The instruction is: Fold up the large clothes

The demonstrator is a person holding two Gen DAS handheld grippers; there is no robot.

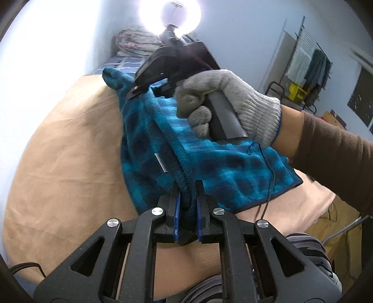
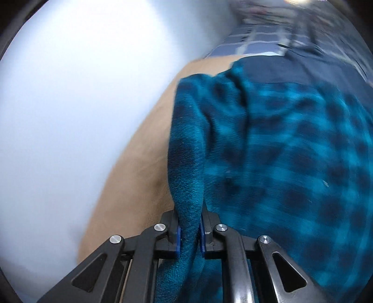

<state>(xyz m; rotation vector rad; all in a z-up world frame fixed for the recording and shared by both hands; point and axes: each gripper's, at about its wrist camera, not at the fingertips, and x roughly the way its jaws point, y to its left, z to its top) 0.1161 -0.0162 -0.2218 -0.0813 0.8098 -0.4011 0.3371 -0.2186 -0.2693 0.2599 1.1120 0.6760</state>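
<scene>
A blue and dark checked fleece garment [image 1: 209, 163] lies on a tan sheet [image 1: 70, 151]. My left gripper [image 1: 186, 200] is shut on a thick folded edge of the garment at its near end. My right gripper [image 2: 189, 223] is shut on another fleece edge [image 2: 186, 163], with the rest of the garment [image 2: 291, 151] spreading to the right. In the left wrist view the right gripper's black body [image 1: 167, 67] sits at the garment's far end, held by a grey-gloved hand [image 1: 223, 105].
The tan sheet covers a bed beside a white wall [image 2: 70, 116]. A blue-grey checked bedcover [image 1: 126, 61] and bundled bedding [image 1: 137, 42] lie at the far end. A bright lamp [image 1: 170, 14] shines above. A clothes rack [image 1: 310, 60] stands at the right.
</scene>
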